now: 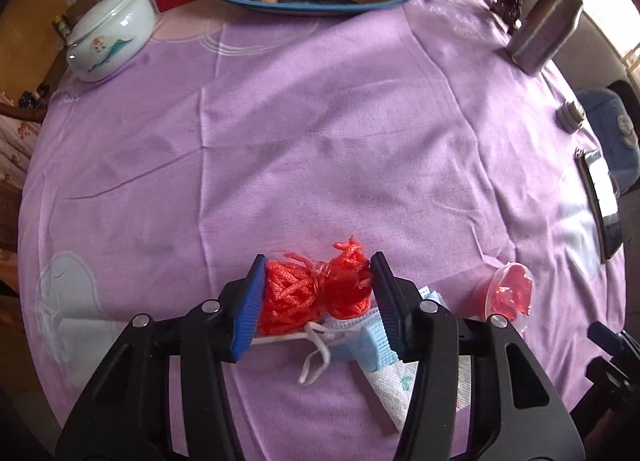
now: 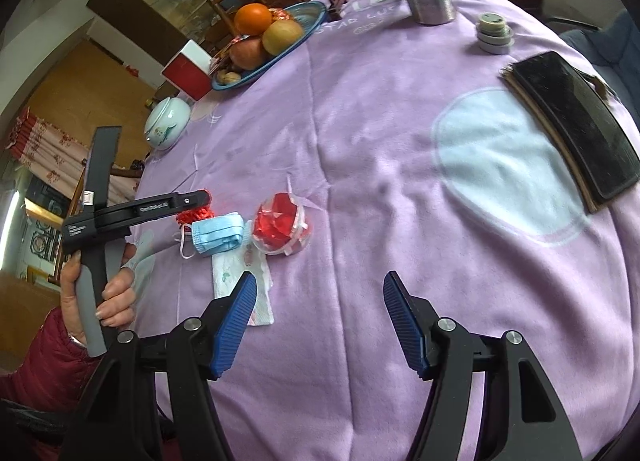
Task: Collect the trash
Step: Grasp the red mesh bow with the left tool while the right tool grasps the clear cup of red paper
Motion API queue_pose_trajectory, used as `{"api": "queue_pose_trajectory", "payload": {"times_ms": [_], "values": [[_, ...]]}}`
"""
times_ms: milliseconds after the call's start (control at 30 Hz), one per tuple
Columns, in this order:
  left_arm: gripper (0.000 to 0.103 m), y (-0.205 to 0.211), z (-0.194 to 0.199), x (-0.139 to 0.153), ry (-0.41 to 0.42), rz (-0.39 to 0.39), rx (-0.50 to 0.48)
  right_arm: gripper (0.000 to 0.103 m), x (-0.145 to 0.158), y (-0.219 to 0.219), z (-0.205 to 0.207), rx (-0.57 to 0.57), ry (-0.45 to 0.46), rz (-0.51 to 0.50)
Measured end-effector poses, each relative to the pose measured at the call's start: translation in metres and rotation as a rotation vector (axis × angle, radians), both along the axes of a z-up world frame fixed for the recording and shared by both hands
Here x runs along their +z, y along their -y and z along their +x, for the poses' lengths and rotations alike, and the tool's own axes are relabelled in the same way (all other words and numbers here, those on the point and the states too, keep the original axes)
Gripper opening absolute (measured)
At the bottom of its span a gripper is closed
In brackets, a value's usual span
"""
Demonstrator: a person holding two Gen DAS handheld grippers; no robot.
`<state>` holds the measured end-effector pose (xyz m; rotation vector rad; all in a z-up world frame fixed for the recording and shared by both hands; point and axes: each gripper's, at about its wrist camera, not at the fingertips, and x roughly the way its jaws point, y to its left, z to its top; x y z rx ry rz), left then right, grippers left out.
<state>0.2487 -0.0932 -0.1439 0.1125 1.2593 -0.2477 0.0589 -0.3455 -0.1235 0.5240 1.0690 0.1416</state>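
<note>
Pinching the red mesh bundle (image 1: 316, 293) off the purple cloth (image 1: 320, 141), left gripper (image 1: 318, 301) pads look pressed on both sides, prob. for lifting, while right gripper (image 2: 320, 321), spread w/ nothing between, hovers short of the blue mask (image 2: 218, 235) and clear cup (image 2: 282, 229) beyond.

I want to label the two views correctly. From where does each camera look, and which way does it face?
Left wrist: sits on the left hand-held gripper, looks steeply down at the red mesh between its blue pads; mask underneath; only its own fingers show.
Right wrist: sits on the right hand-held gripper, looks across the table; its open fingers, the left hand and a red sleeve show.
Shared: mesh, mask, plastic ball, fruit plate.
</note>
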Motion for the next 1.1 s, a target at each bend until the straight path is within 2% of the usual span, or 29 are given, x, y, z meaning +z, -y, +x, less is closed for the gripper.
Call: {"api": "queue_pose_trajectory", "payload": {"times_ms": [367,633,767,900,1100], "values": [[0.052,-0.048,-0.020,0.022,0.018,-0.034,0.115,0.065,-0.008,-0.035,0.043,0.109,-0.009,-0.025],[0.052,-0.085,-0.044,0.027,0.007,-0.037,0.195,0.065,-0.018,-0.057,0.070,0.171,-0.022,-0.102],[0.052,-0.093,-0.052,0.027,0.001,-0.040,0.220,0.066,-0.022,-0.063,0.076,0.185,-0.027,-0.139],[0.052,-0.099,-0.058,0.030,0.006,-0.038,0.236,0.071,-0.026,-0.068,0.083,0.193,-0.027,-0.188],[0.052,-0.108,-0.067,0.035,0.012,-0.036,0.263,0.071,-0.033,-0.079,0.089,0.223,-0.034,-0.224]]}}
